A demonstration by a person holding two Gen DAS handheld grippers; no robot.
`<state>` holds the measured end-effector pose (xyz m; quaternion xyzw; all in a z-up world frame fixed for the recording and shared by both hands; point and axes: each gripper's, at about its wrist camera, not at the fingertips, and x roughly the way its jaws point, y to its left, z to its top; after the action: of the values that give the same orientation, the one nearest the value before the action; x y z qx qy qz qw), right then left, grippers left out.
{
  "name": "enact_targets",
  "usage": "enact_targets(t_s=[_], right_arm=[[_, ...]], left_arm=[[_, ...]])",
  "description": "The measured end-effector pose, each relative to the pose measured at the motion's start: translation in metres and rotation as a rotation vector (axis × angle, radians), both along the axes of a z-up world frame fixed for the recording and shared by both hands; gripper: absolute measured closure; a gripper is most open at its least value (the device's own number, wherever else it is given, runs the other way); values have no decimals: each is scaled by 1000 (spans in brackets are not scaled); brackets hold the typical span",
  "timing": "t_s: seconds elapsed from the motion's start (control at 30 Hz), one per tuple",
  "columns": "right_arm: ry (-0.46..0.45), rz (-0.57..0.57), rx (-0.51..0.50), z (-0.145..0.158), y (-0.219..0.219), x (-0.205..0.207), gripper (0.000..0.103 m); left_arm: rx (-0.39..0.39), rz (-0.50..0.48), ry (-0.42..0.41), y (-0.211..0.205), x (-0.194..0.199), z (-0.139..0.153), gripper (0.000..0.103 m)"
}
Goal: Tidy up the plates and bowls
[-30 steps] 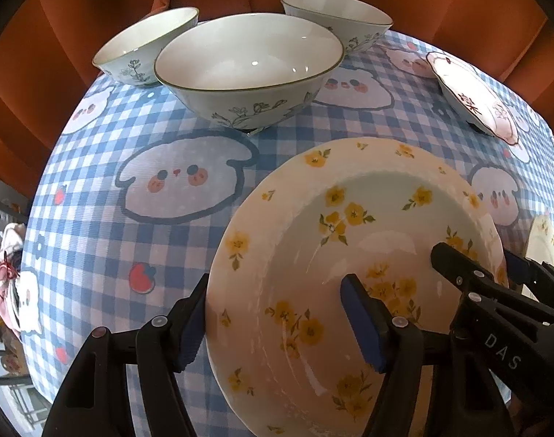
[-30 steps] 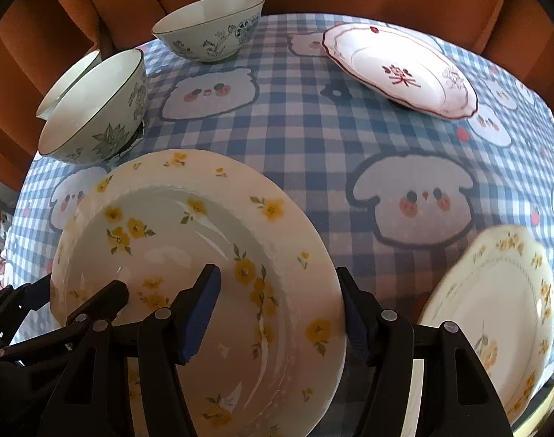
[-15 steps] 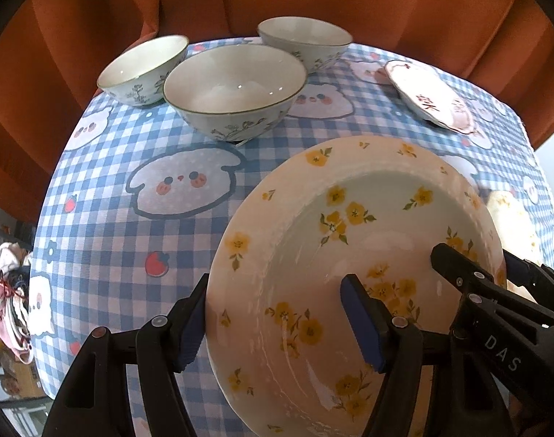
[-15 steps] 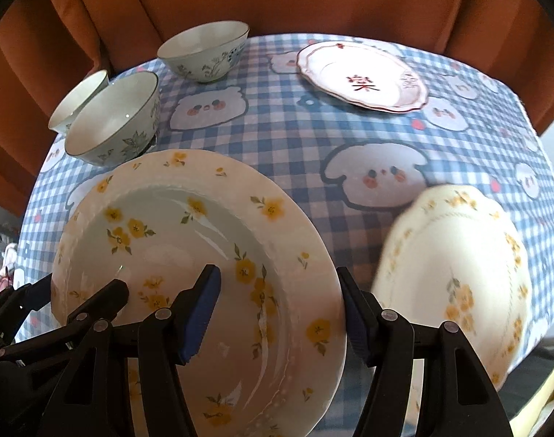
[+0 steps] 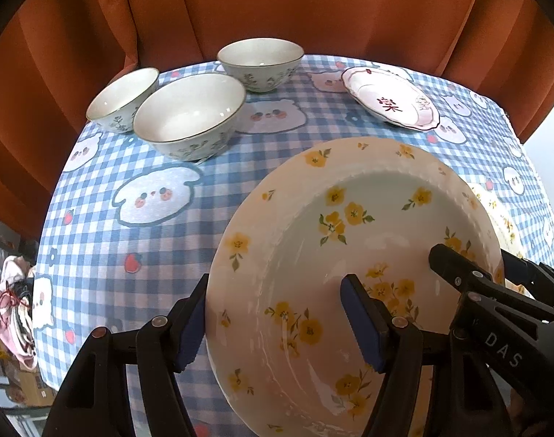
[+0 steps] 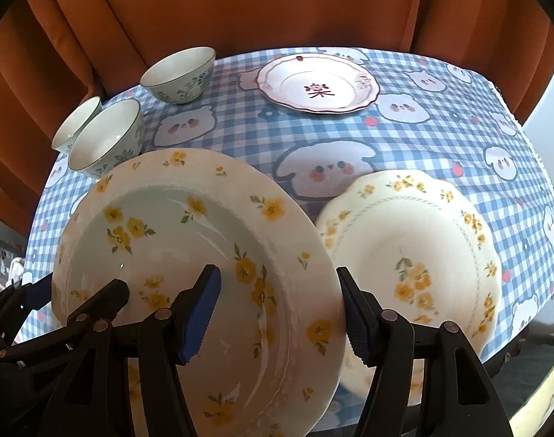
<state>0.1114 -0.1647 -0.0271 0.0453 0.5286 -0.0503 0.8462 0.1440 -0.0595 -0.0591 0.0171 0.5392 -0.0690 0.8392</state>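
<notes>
Three bowls [image 5: 189, 114], three plates [image 6: 319, 83]; one plate [image 6: 189, 255] held aloft.

The left gripper [image 5: 277, 324] has glossy black plastic arms with silver rivets at the pivots and ribbed dark-blue pads on its fingertips [image 5: 361, 324]. The right gripper [image 6: 279, 315] looks identical; white letters "DAS" mark its arm.

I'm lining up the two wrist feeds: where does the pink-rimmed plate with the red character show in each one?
Left wrist: the pink-rimmed plate sits far right on the tablecloth, right of the farthest bowl.
Right wrist: the same plate lies top centre, right of that bowl.
Shared landmark: the yellow-flowered plate held up by both grippers fills the foreground in each view.
</notes>
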Motion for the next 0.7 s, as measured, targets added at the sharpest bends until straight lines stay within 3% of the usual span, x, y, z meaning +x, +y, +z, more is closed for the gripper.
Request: enact_targets(t_s=[0.7], right_arm=[[4,104,-14,14,-126,8,36]], left_arm=[[-10,98,-8,-120,-14,-3,33]])
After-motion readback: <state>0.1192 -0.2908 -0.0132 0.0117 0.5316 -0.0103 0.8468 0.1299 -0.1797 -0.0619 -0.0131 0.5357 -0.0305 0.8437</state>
